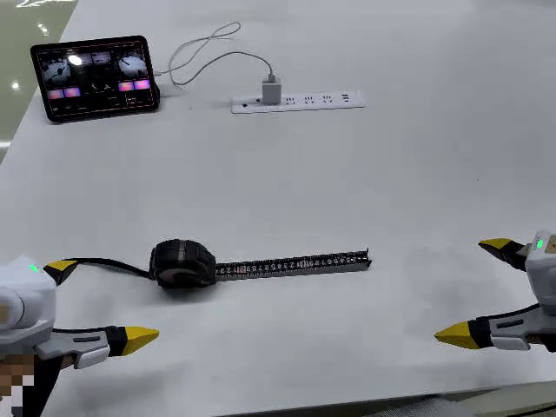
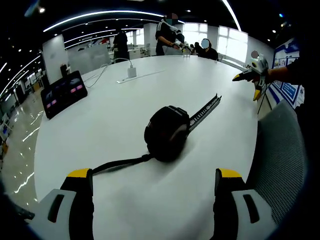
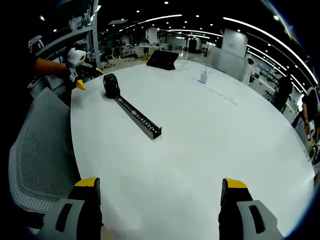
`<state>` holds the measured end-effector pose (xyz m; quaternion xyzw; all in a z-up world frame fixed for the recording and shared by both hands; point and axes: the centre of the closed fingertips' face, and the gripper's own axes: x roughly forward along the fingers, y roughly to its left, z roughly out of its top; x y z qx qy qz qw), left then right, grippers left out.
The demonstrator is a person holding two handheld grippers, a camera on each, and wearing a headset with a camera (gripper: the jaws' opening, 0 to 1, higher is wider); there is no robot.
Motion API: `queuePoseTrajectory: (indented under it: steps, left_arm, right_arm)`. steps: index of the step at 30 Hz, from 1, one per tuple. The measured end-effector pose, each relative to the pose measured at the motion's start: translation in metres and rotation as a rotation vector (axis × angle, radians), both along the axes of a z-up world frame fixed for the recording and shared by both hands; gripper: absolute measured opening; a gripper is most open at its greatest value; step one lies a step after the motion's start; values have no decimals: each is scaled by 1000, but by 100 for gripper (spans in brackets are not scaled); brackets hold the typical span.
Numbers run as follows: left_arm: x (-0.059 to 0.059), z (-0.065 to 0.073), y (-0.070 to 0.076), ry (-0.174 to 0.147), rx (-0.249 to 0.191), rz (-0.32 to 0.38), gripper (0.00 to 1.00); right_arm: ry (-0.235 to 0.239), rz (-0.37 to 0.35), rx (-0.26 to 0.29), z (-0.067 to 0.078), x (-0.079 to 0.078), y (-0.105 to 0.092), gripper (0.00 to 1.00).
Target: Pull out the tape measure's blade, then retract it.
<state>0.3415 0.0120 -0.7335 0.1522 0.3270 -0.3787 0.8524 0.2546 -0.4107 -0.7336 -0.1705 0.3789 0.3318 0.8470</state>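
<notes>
A black tape measure (image 1: 182, 263) lies on the white table (image 1: 347, 174), its blade (image 1: 295, 264) pulled out to the right and resting flat, and a black strap (image 1: 109, 263) trailing left. My left gripper (image 1: 104, 304) is open at the table's near left, close behind the case (image 2: 167, 132), touching nothing. My right gripper (image 1: 486, 291) is open at the near right, well apart from the blade's end hook (image 3: 155, 133). In the right gripper view the case (image 3: 111, 85) is far off beside the left gripper (image 3: 80, 62). The left gripper view has the right gripper (image 2: 252, 72) at far right.
A tablet (image 1: 95, 76) with a lit screen stands at the far left. A white power strip (image 1: 297, 102) with a plugged charger and cable lies at the back centre. A grey mesh chair (image 3: 35, 150) sits at the table's near edge. People stand in the background.
</notes>
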Motion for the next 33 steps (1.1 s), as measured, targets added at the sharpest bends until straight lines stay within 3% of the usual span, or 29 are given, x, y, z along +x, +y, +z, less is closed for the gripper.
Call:
queuePoseTrajectory:
  steps: [2,4,6,9,10,11,14,33]
  left_arm:
    - [0,4,-8,14,-41,8,99]
    - [2,4,-10,6,-25,12,99]
    - [1,4,-14,17,-38,10,99]
    - [2,3,-18,10,-26,6,99]
    - [3,2,-18,6,-14,9,99]
    - [5,0,-13,-7,28,16,99]
    - [5,2,-19,0,0,31,99]
    - [18,2,-52,-25,-27,110,99]
  right_arm:
    - [-2,13,-7,3,4,0,99]
    - [-1,23,-9,5,8,1,99]
    - [1,33,-13,5,11,1,99]
    - [32,61,-19,2,12,2,99]
    - [40,77,-27,0,12,2,99]
    - [47,85,-31,0,12,3,99]
    - [60,113,-40,-1,14,5,99]
    - [86,236,-77,6,43,24,99]
